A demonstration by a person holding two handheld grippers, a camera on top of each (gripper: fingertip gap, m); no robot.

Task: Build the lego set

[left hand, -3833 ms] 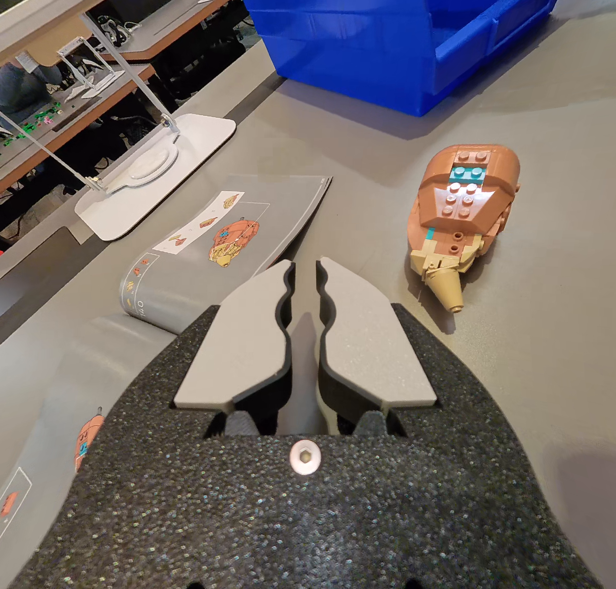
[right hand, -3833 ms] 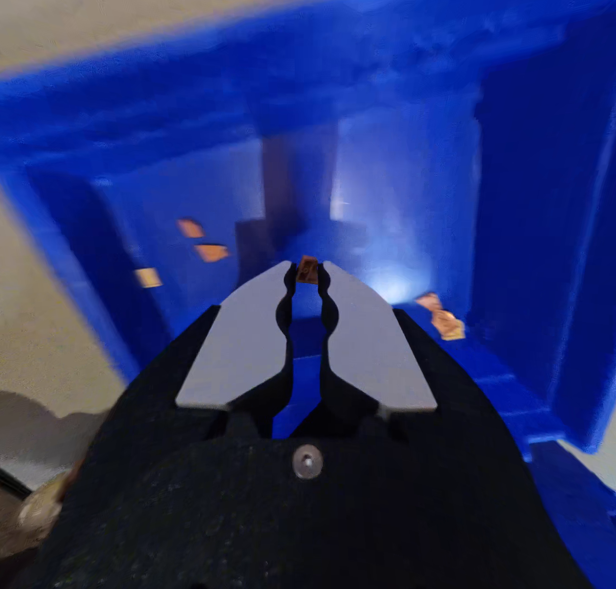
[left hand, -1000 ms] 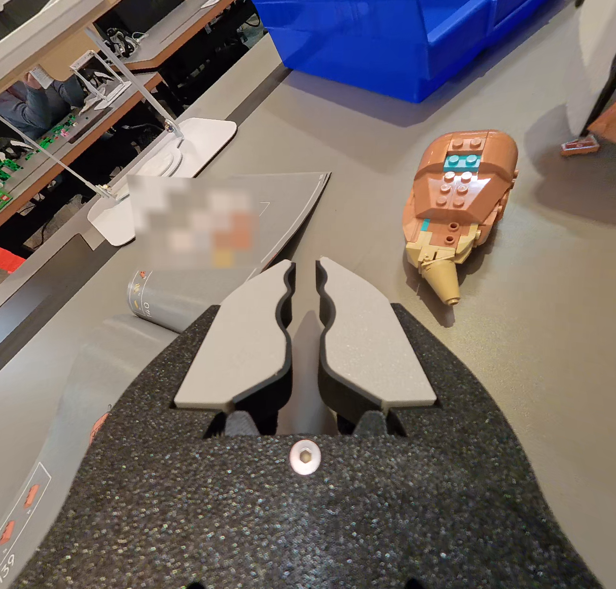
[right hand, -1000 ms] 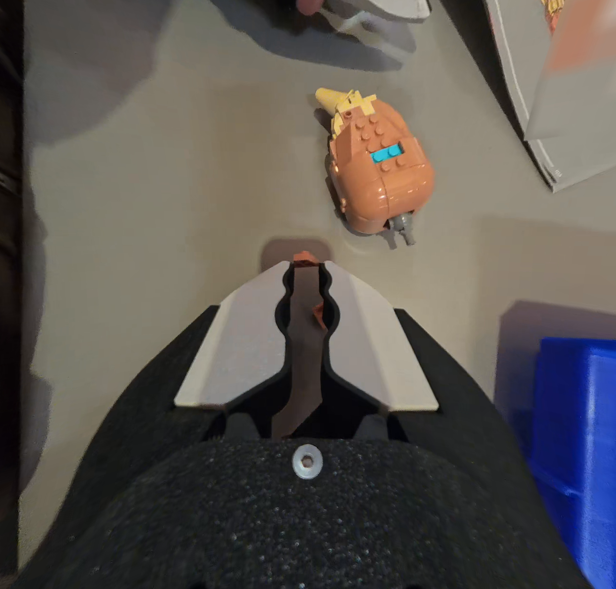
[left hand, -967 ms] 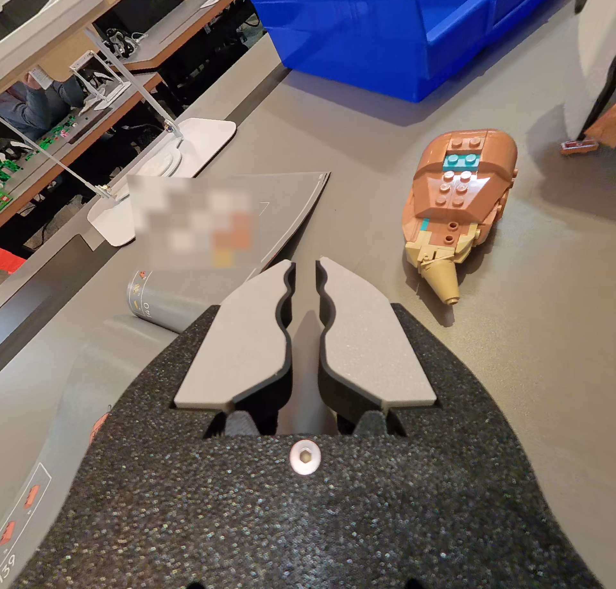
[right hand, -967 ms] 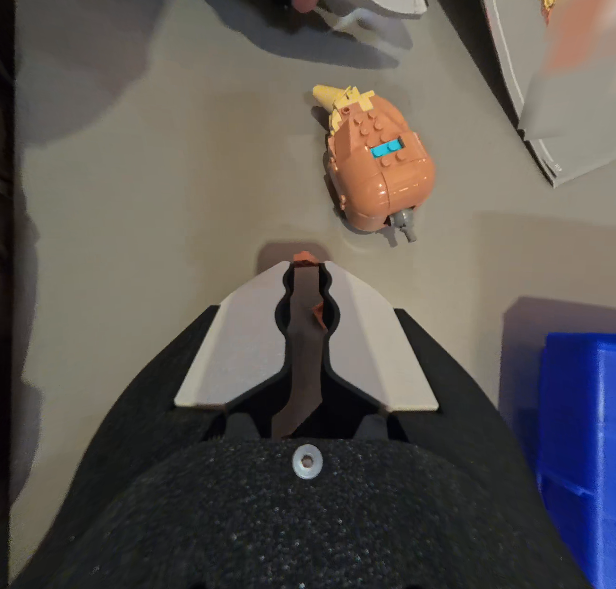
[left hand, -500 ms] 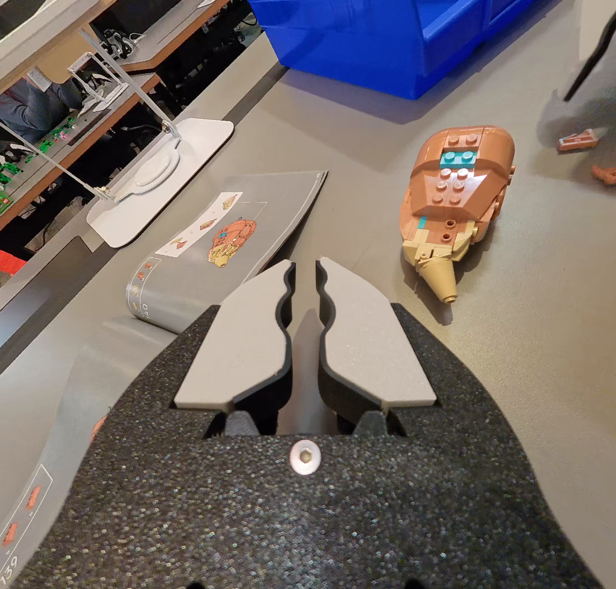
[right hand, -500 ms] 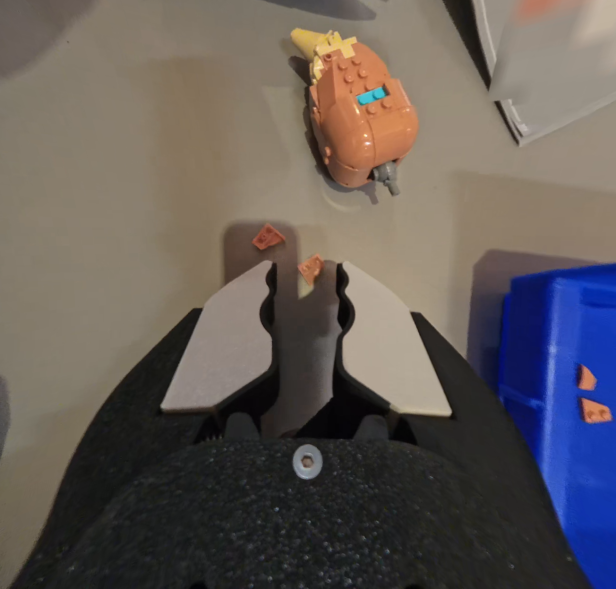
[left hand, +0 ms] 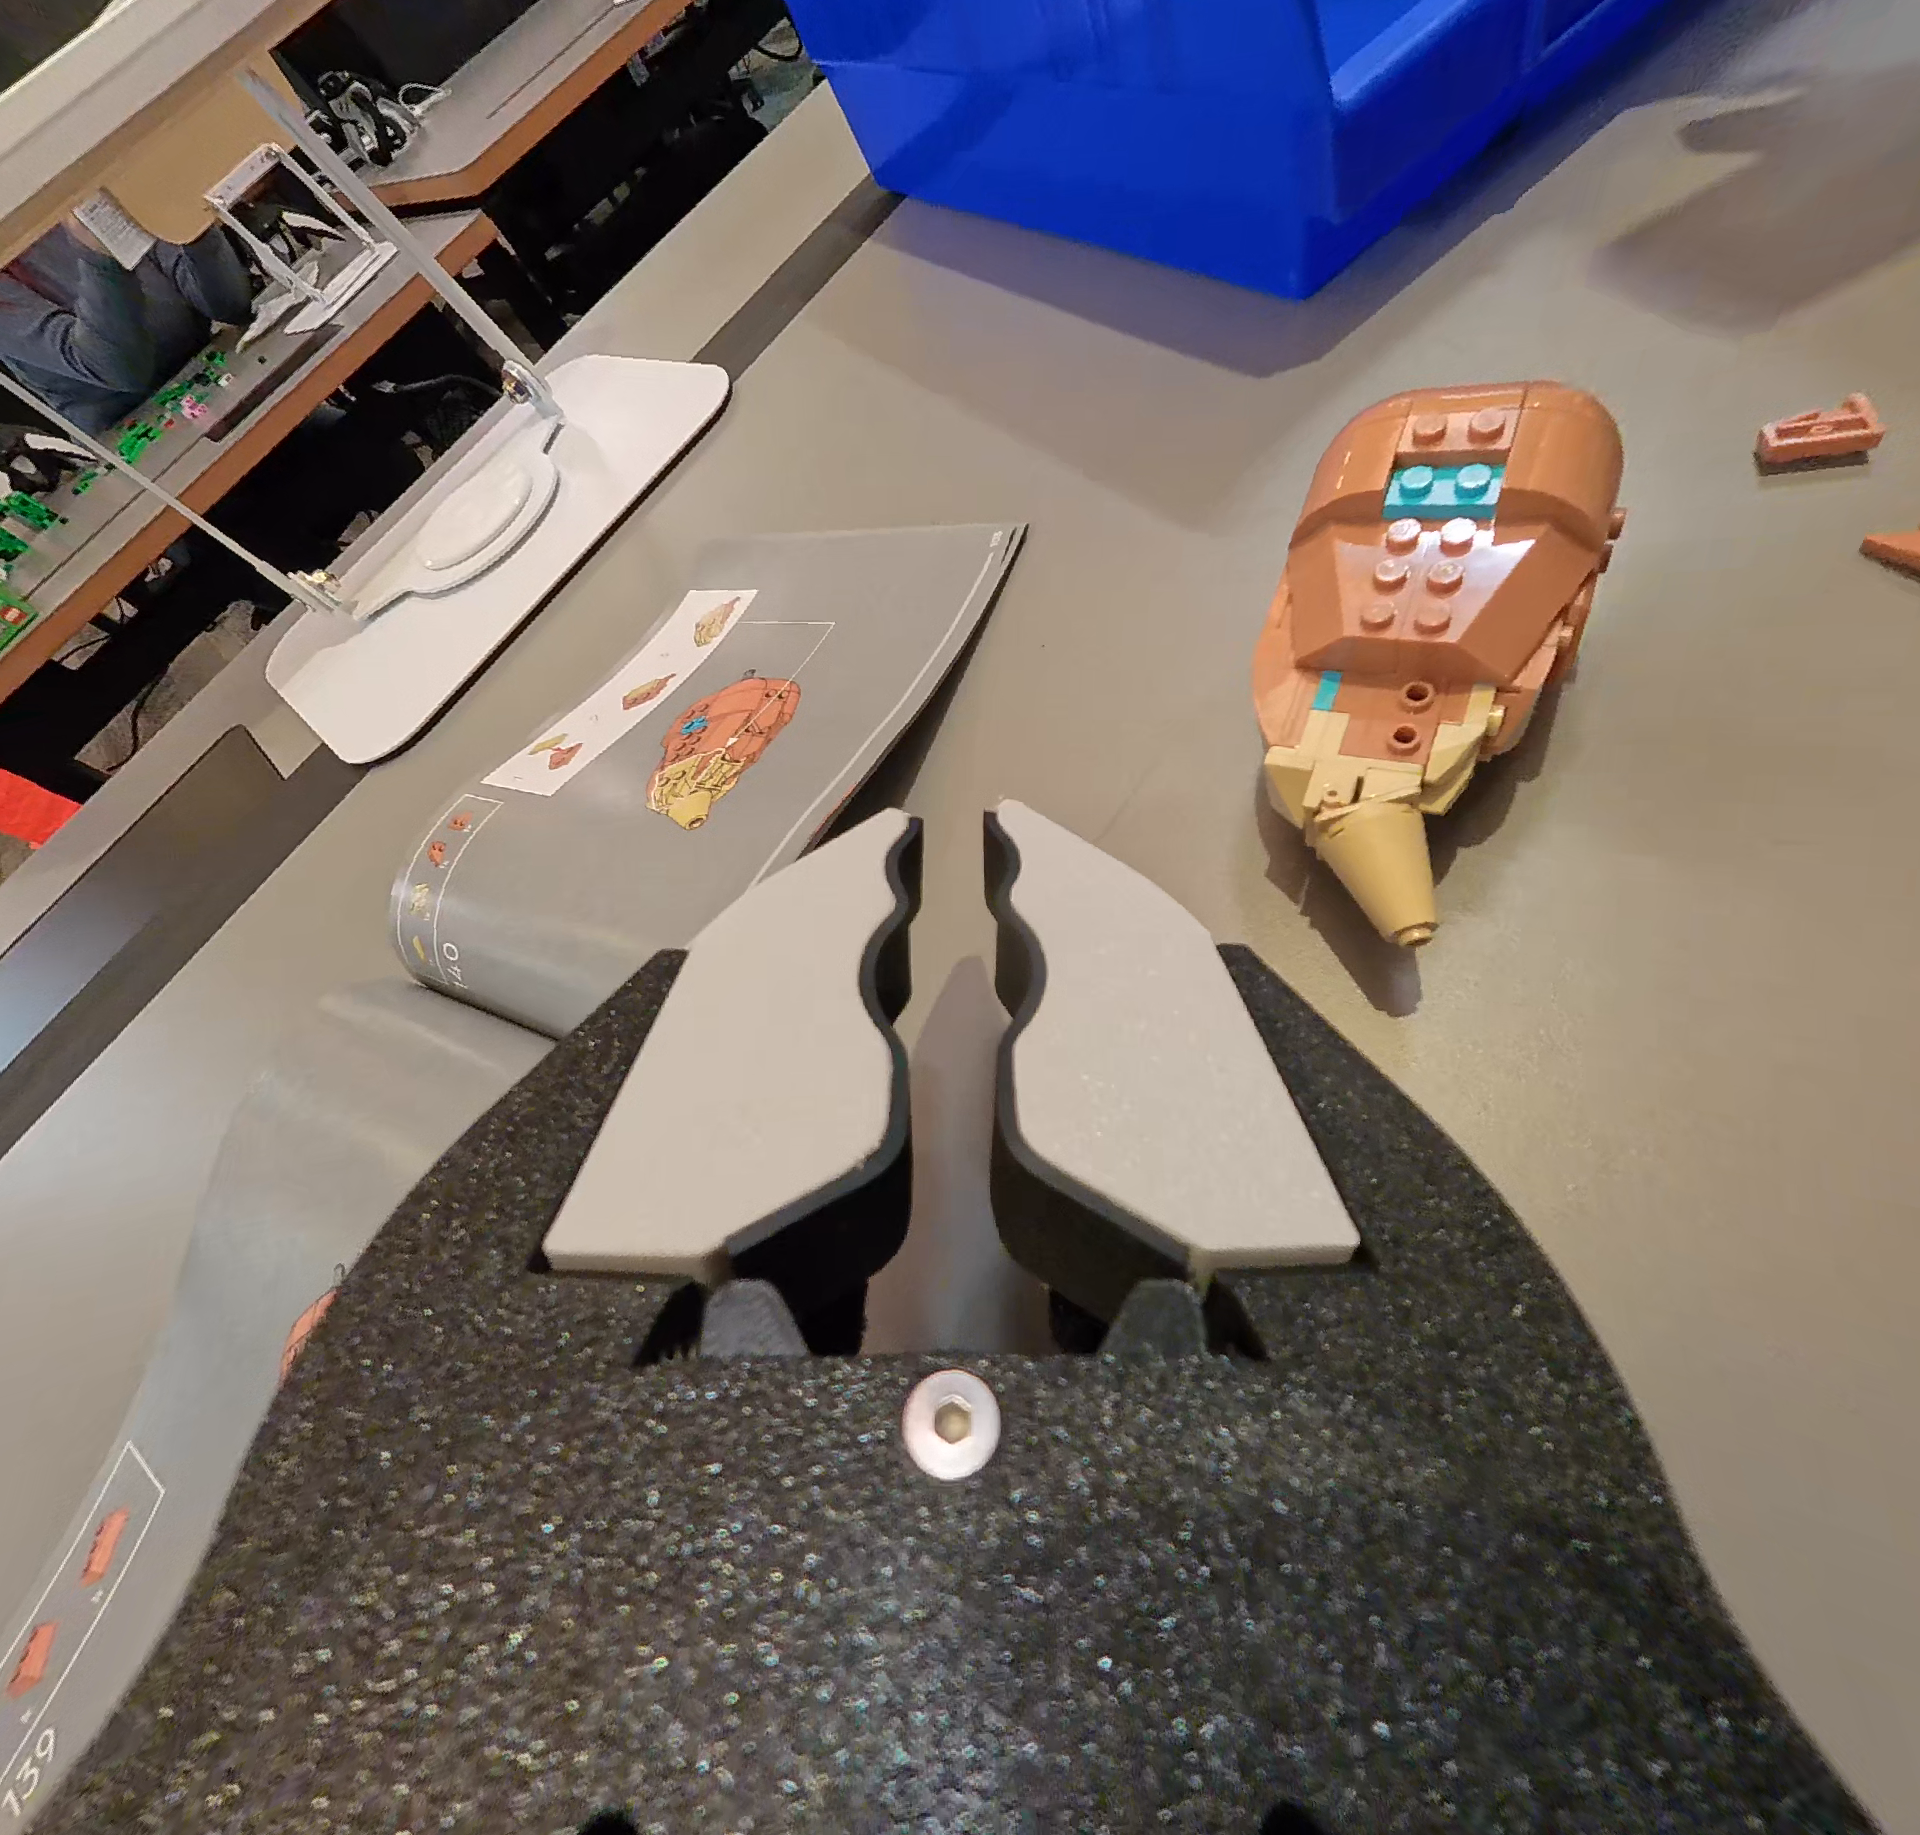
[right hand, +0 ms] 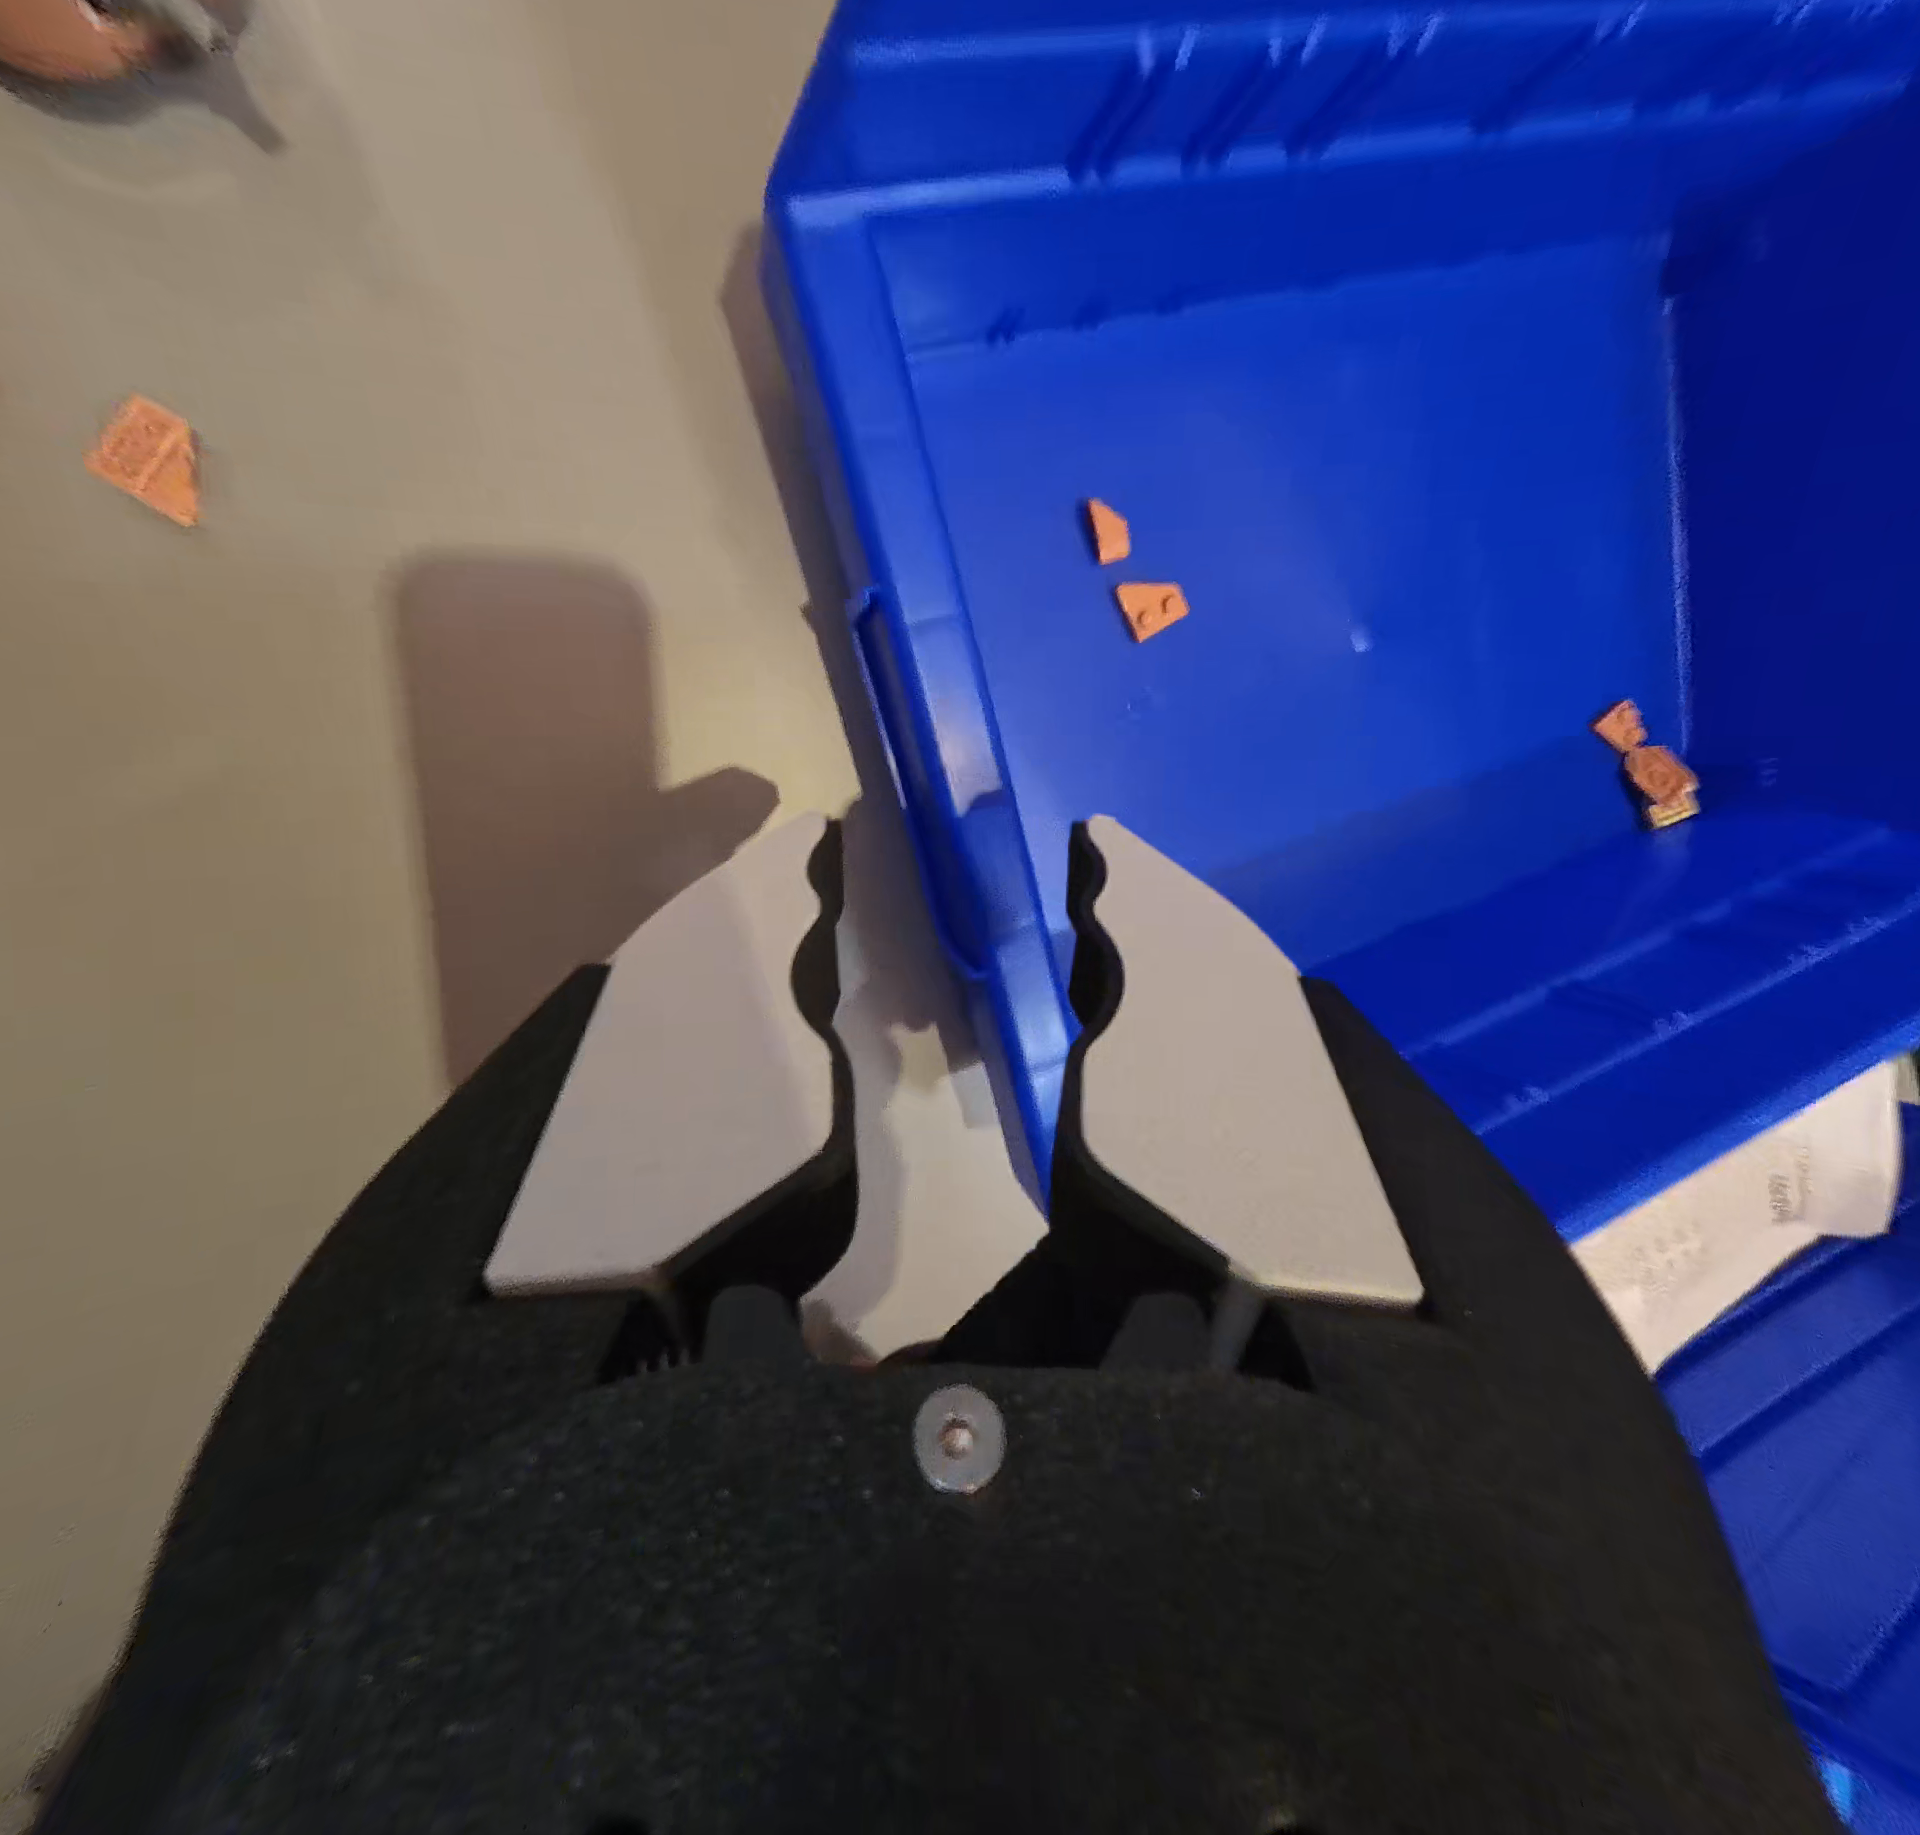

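Note:
The brown lego model (left hand: 1434, 622) with a tan cone nose lies on the grey table, ahead and to the right of my left gripper (left hand: 952, 829), which is shut and empty just above the table. Two small brown wedge pieces (left hand: 1818, 429) lie beyond the model at the right edge. My right gripper (right hand: 956, 835) is open and empty, over the near left rim of the blue bin (right hand: 831, 435). Several small orange pieces (right hand: 1151, 609) lie on the bin floor. One orange wedge (right hand: 145, 457) lies on the table to its left. The model's blurred rear (right hand: 94, 9) shows at the top left.
The open instruction booklet (left hand: 727, 746) lies left of my left gripper, with a white lamp base (left hand: 499, 538) behind it. The blue bin (left hand: 1247, 71) stands at the back of the table. A white bag (right hand: 1745, 1214) lies in the bin's near corner. Other desks stand beyond the table's left edge. About 30 cm separates my left fingertips from my right.
My right gripper opened and let go of the brown wedge pieces onto the table near the model, then swung right to the bin. The left gripper has hardly moved.

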